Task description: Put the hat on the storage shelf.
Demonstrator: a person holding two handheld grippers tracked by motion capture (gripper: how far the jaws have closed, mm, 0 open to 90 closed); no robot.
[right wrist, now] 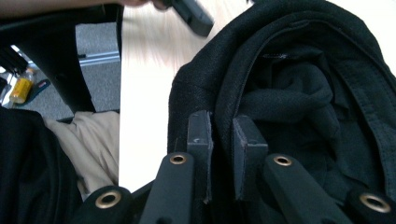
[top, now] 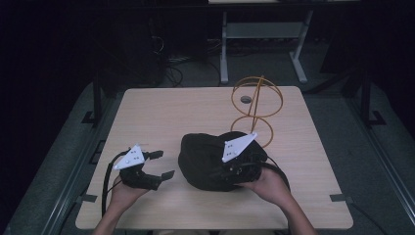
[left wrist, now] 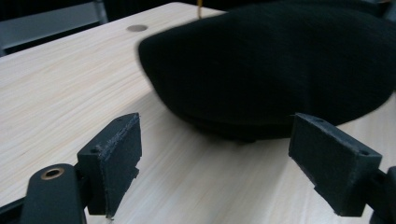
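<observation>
A black fabric hat lies on the wooden table, near the middle toward the front. My right gripper is at the hat's right side and is shut on its rim; in the right gripper view the two pads pinch a fold of the hat's black edge, with the lining showing to the right. My left gripper rests to the left of the hat, open, with nothing between its fingers. In the left gripper view the hat rises just beyond the spread gripper.
A wire stand of orange rings rises behind the hat at the table's back right. A small round grommet sits in the tabletop near it. A metal desk frame stands on the floor beyond the table.
</observation>
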